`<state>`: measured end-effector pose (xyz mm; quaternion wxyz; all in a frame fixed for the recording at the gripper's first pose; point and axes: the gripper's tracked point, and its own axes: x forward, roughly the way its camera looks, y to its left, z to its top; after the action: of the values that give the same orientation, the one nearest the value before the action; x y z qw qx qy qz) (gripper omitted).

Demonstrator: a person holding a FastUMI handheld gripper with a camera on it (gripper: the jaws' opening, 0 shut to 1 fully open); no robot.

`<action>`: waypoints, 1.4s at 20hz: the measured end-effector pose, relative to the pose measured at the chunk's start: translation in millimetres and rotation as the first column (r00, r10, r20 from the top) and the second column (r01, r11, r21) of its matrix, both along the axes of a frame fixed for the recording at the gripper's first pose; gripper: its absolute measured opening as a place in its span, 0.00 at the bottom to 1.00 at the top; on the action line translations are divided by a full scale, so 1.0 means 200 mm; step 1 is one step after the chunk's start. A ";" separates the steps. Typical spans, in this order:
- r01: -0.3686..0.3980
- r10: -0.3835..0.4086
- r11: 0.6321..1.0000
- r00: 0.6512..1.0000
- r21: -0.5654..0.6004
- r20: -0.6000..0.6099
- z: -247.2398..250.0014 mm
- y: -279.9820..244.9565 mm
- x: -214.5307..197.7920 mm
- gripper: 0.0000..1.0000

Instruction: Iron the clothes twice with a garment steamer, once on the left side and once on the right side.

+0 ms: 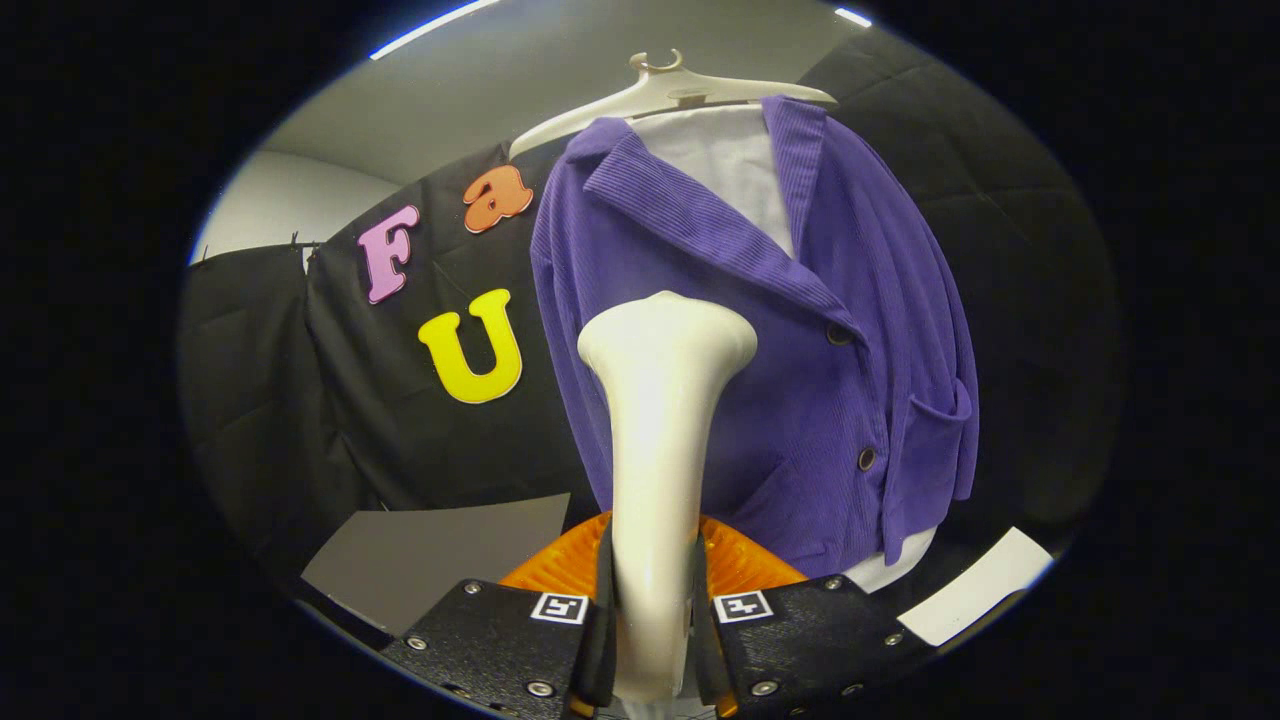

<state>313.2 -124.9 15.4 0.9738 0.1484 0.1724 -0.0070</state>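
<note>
Black quilted cloth (300,400) walls the booth, with a pale grey ceiling (560,70) above it and a flat grey board (440,560) lying low beside the gripper. The gripper (655,625) is pinching the garment steamer (665,420) by its neck, both fingers (600,620) pressed flat against the smooth cream plastic. The steamer rises straight ahead of the fingers, slim in the stem and flaring to a rounded, glossy head. Behind the stem, just beyond the fingers, sits a ribbed orange disc (740,560). The steamer's head is up against the left front of a purple corduroy jacket (800,380), finely ridged, with a broad collar, dark round buttons and a patch pocket. The jacket hangs over a white shirt (725,160) on a cream plastic hanger (670,90). A white strip (985,585) lies near the jacket's hem.
</note>
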 end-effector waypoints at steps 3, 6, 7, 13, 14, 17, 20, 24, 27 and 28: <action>0.006 -0.006 1.000 0.999 0.001 -0.049 -0.13 -0.01 -0.02 0.31; 0.010 -0.009 1.000 0.995 0.005 -0.095 -0.25 -0.03 -0.06 0.31; 0.012 -0.011 1.000 0.994 0.009 -0.110 -0.28 -0.04 -0.08 0.31; 0.003 0.000 1.000 0.977 0.010 -0.213 -0.56 -0.02 -0.16 0.31; -0.003 0.004 1.000 0.973 0.006 -0.229 -0.59 0.00 -0.17 0.31; -0.006 0.007 1.000 0.966 0.004 -0.258 -0.69 0.01 -0.20 0.31; 0.000 0.000 1.000 0.955 0.001 -0.295 -0.79 0.02 -0.24 0.31; 0.008 -0.008 1.000 0.941 0.001 -0.339 -0.92 0.03 -0.25 0.31; 0.037 -0.028 0.999 0.918 0.014 -0.395 -1.12 -0.04 -0.31 0.31; 0.047 -0.035 0.999 0.907 0.018 -0.419 -1.19 -0.05 -0.33 0.31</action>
<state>247.3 -134.3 -223.1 0.9117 0.1606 0.3740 -0.0565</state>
